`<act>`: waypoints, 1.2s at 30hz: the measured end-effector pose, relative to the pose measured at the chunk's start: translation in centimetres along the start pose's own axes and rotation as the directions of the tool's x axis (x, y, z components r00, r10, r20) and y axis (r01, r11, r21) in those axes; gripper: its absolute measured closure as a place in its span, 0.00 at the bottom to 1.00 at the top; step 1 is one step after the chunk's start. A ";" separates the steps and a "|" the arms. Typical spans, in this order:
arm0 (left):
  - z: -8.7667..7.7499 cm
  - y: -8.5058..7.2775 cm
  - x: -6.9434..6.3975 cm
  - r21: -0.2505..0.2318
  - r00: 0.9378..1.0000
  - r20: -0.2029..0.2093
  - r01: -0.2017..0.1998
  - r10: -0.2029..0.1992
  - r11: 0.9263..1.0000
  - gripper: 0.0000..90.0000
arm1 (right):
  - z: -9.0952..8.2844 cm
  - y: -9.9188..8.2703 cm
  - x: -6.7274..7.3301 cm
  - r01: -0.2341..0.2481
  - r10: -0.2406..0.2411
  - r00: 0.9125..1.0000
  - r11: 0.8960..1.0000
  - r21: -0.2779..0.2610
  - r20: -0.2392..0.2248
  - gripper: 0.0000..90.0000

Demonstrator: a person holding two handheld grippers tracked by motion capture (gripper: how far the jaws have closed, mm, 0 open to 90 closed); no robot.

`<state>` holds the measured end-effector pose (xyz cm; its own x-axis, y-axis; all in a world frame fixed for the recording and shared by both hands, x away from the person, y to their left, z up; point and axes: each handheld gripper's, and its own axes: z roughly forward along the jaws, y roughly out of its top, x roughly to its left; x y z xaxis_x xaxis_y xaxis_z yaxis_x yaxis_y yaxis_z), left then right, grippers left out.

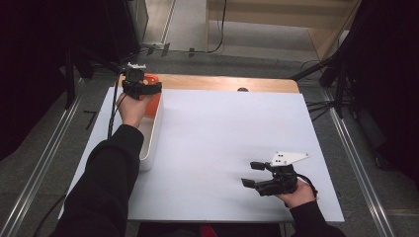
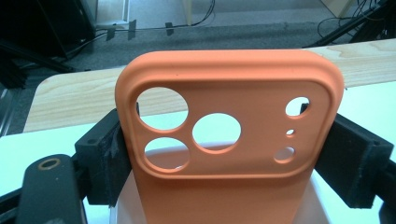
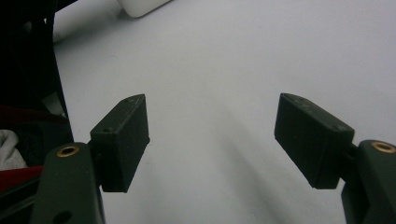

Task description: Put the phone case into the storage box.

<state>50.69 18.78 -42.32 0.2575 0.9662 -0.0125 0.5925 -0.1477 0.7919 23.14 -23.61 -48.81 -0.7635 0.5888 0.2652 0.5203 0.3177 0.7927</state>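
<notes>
An orange phone case [image 2: 233, 140] with round camera holes stands upright between the two black jaws of my left gripper [image 2: 229, 154], whose pads press on its two long edges. In the high view that left gripper [image 1: 141, 89] holds the orange case [image 1: 153, 101] above the far end of a white bin [image 1: 150, 143] at the table's left. My right gripper [image 1: 253, 174] hovers low over the white table sheet at the near right, jaws apart and pointing left, nothing between them. In the right gripper view its right gripper [image 3: 212, 140] has bare white sheet between the pads.
The white sheet [image 1: 222, 143] covers a wooden table whose far edge [image 1: 227, 83] shows beyond it. A small dark object [image 1: 242, 90] lies at that far edge. Dark stands and cables flank the table on both sides; rails run along the floor.
</notes>
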 end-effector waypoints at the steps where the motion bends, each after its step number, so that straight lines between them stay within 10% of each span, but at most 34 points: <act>1: 0.0 0.0 0.0 0.003 1.000 -0.003 -0.005 0.005 1.000 0.17 | 0.0 0.0 0.0 0.000 0.000 1.000 1.000 0.000 -0.001 0.28; 26: 0.2 0.0 -0.4 0.005 0.998 -0.047 -0.042 0.042 0.999 0.05 | 0.0 0.0 0.0 -0.003 0.003 1.000 1.000 0.003 -0.007 0.28; 36: -1.0 0.5 0.0 0.002 1.000 -0.003 -0.018 0.018 1.000 0.05 | 0.1 0.0 0.0 -0.003 0.003 1.000 1.000 0.007 -0.009 0.28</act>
<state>50.21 18.87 -41.27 0.2663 0.9639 0.0035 0.5894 -0.1658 0.7906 23.14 -23.52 -48.83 -0.7653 0.5831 0.2725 0.5253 0.3212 0.7880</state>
